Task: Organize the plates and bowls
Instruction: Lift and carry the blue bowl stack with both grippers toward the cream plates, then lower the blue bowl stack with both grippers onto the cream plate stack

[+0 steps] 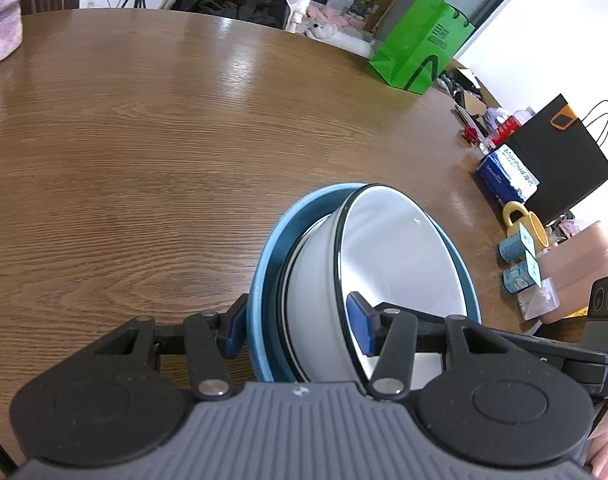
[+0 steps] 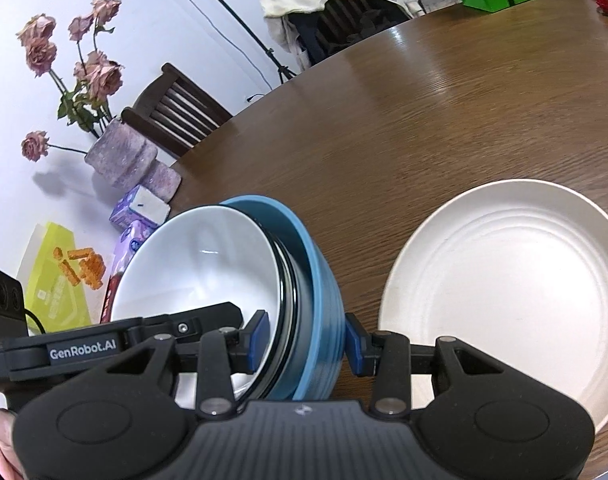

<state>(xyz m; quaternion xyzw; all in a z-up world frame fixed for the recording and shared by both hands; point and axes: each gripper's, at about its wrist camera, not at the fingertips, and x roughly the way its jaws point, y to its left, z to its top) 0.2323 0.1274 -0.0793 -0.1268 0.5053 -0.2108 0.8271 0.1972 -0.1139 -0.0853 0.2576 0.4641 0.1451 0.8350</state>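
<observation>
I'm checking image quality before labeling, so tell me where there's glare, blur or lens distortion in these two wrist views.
Left wrist view: window glare streaks the wooden table; the bright window upper right is blown out; fisheye bends the table edge. Right wrist view: a similar sheen on the table; the far tabletop looks slightly smeared, the cream plate and white bowl stay sharp; edges curve strongly.
</observation>
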